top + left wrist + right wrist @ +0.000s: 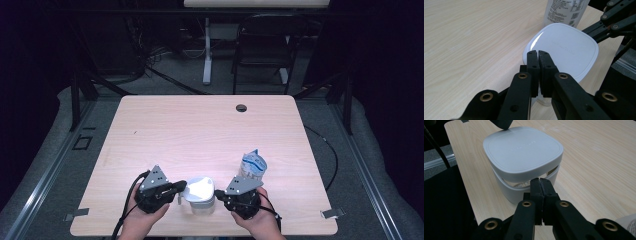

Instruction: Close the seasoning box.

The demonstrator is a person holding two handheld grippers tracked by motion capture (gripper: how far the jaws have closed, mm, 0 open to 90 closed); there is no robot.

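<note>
Both clenched, empty, the left claw (181, 187) and right claw (218, 193) flank the white container (201, 194); steady its base, lift the lid gently.

The right gripper (540, 180) was held closed right against a white lidded container (524, 157) set on the wooden table (599, 157).

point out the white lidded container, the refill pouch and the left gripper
white lidded container (524, 147): right gripper view, middle of its lid.
refill pouch (252, 167): high view, upper printed front.
left gripper (539, 53): left gripper view, between its shut jaw tips.
</note>
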